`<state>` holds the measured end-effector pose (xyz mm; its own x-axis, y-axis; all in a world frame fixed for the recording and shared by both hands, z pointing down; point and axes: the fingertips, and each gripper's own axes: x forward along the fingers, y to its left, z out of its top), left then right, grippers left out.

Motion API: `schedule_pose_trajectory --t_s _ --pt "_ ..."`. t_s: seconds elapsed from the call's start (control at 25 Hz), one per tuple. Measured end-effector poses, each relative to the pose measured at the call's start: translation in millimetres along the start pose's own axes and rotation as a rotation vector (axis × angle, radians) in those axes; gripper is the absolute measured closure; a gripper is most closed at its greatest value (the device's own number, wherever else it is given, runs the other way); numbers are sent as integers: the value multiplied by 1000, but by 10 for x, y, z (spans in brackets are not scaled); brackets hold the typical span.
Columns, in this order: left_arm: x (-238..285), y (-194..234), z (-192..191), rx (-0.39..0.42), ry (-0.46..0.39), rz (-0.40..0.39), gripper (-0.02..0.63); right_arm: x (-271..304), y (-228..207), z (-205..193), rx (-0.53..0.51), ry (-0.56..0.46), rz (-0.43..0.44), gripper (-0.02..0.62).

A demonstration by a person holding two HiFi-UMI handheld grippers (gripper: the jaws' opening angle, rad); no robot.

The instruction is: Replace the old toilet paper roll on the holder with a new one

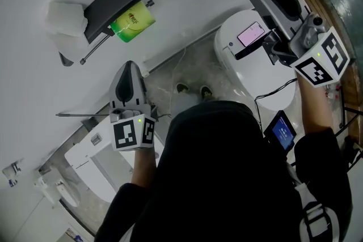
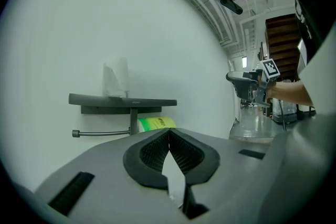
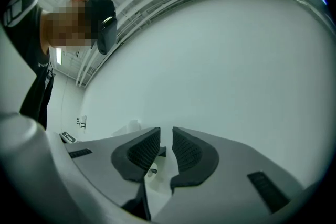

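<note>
Holder [image 2: 122,100] ahead of left claw [image 2: 169,134], well apart

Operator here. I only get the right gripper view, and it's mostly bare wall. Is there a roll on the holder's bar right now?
Observer: No. The left gripper view shows the bar bare.
Operator: Is a new roll anywhere close?
Observer: The head view shows a green pack under the shelf, beside the bar. I can't tell whether it is a roll.
Operator: What is the left gripper holding?
Observer: Nothing. The left gripper has its jaws together and empty.
</note>
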<state>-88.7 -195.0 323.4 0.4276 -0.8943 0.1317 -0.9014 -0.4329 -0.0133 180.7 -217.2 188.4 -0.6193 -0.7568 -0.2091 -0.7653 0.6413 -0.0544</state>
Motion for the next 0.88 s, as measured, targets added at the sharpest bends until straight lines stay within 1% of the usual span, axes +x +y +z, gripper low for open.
schedule_pose_trajectory --t_s 0.12,0.24,0.44,0.64,0.88 --pt "1 -15 -9 1 5 0 583 -45 -46 -63 9 7 -13 547" --pt "19 -34 -35 3 12 -7 583 -102 -85 -199 24 35 -21 565" --pt "65 -85 -47 -2 13 -16 583 -238 -174 -527 58 103 -57 566" --pt "68 -135 -66 -1 18 -24 583 -436 -172 -835 94 165 -62 566" --pt "69 -156 -69 0 14 -24 583 -612 -182 -973 105 182 -81 566"
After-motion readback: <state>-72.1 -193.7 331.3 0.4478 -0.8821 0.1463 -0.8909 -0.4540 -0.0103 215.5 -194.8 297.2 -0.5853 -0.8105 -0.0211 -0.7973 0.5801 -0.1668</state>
